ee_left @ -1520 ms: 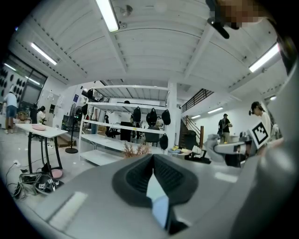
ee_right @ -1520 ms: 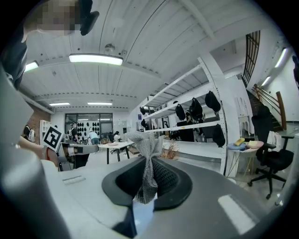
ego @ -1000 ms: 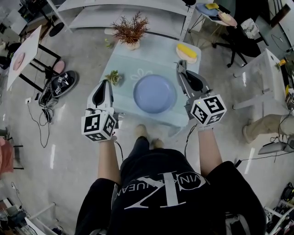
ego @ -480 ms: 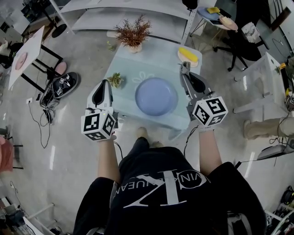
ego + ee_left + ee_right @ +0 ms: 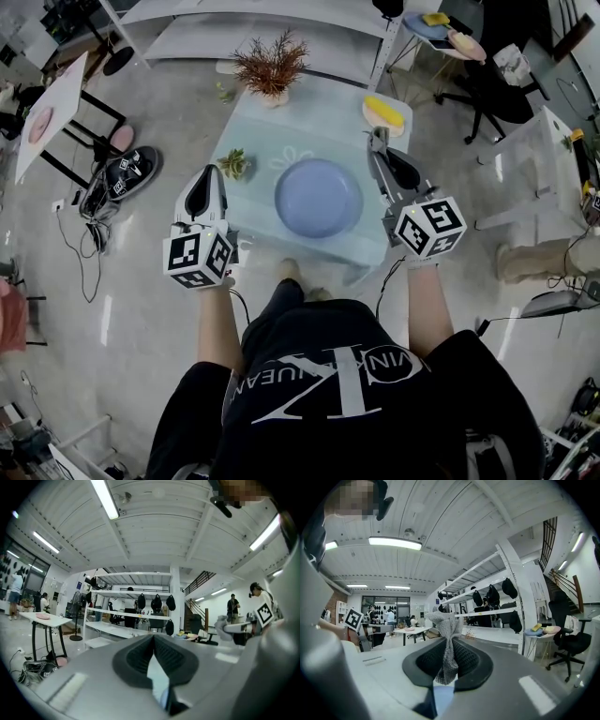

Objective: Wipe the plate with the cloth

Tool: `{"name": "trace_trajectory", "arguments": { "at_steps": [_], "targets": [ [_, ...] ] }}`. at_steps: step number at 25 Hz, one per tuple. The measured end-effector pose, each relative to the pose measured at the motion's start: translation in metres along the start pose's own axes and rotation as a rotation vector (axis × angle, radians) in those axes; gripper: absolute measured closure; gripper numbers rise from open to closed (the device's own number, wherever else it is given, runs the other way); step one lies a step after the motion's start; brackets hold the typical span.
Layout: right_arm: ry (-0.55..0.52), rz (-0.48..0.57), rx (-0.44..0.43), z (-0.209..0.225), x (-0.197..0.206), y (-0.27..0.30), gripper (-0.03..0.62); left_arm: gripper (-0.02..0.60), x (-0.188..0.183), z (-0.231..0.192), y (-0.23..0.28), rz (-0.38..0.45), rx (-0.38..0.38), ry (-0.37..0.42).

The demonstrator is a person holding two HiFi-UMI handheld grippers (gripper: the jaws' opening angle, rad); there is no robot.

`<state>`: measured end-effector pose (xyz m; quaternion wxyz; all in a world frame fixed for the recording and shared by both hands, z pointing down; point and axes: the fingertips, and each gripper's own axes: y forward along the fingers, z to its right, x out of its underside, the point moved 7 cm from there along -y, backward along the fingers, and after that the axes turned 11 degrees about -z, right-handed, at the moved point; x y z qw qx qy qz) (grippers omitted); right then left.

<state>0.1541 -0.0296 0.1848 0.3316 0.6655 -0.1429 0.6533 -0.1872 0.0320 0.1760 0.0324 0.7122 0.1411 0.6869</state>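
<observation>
Little has moved since half a second ago: both grippers still hover at the near counter [image 5: 319, 117] edge, either side of the blue plate [image 5: 319, 197]. Left gripper [image 5: 207, 173] jaws pressed together, nothing between them. Right gripper [image 5: 375, 134] jaws pinching the grey cloth [image 5: 446, 632], which sticks up past the tips, clear of the plate. Plate lies bare at the counter's middle, small plant [image 5: 234, 164] beside it.
</observation>
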Motion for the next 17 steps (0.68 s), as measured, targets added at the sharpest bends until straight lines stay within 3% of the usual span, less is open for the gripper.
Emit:
{"name": "trace_trajectory", "arguments": {
  "at_steps": [17],
  "targets": [
    [0.034, -0.019, 0.008, 0.001, 0.002, 0.018, 0.553, 0.581, -0.002, -0.014, 0.016, -0.024, 0.011, 0.000]
  ]
}}
